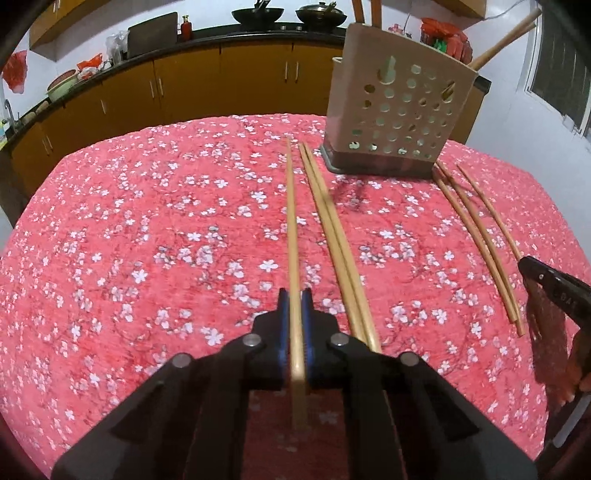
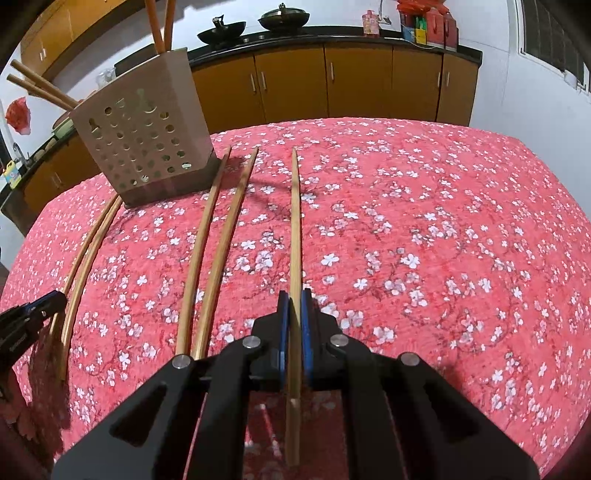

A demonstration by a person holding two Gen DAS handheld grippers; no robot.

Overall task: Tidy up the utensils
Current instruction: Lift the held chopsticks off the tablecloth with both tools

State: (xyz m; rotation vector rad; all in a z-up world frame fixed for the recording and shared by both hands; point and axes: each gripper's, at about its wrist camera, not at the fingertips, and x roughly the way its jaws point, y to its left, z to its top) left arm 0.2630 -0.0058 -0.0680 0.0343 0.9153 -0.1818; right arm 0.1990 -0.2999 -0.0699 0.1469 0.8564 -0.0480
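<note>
While clamped on one chopstick [image 1: 293, 236], left claw [image 1: 295, 325] risks it pivoting or slipping — thin stick, held near the end. Pair [image 1: 332, 236] on bench [image 1: 110, 240] alongside. Perforated holder [image 1: 399, 114] w/ several sticks upright inside. Three more [image 1: 476, 240] near it. Right claw [image 2: 294, 325] likewise clenched on chopstick [image 2: 295, 229]; same slip risk.

Tabletop [image 1: 147, 229] cloth: pink-red, small white blossom print all over. Chopsticks [image 1: 334, 236] pale tan wood; the stick [image 1: 292, 229] in the left tool [image 1: 295, 299] same tan. Both tools black with blue pads [image 2: 283, 314]; right tool [image 2: 294, 299] likewise. Holder [image 1: 399, 110] beige, round-hole pattern, darker brown-grey base. Far cabinets [image 2: 325, 81] orange-brown, black top. Woks [image 1: 256, 14] black. Walls white.
</note>
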